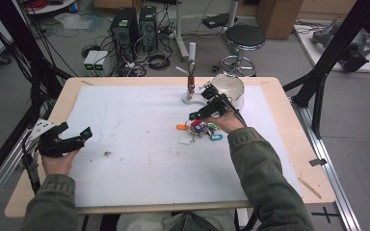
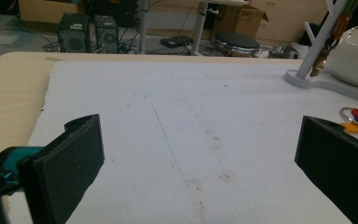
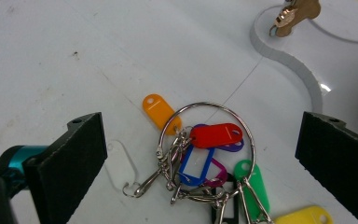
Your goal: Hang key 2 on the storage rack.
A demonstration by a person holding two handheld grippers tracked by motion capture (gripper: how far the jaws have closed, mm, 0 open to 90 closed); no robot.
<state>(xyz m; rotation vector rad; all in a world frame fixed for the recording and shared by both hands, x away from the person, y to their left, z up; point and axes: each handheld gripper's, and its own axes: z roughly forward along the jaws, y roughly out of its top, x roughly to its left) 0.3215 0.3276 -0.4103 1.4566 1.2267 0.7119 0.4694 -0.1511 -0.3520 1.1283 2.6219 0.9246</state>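
Right gripper (image 3: 200, 154) poised over the key ring (image 3: 208, 140), jaws spread wide on either side of it and closed on nothing. Ring lying flat on the white mat (image 1: 135, 154), right of the mat's middle and nearer the table's far edge than its near one. Bunched on the ring: an orange tag (image 3: 161, 112) pointing away, a red tag (image 3: 216, 135) across the middle, blue, purple, green and yellow tags below. A white tag (image 3: 121, 163) on a clip, just beside the left jaw. In the high view, the same gripper (image 1: 204, 114) just above the cluster, the white key stand (image 1: 191, 79) and the white bowl (image 1: 231, 86) behind it toward the far edge. Left gripper (image 1: 72, 137) well apart, near the table's left edge, jaws likewise wide open and empty, bare mat between them
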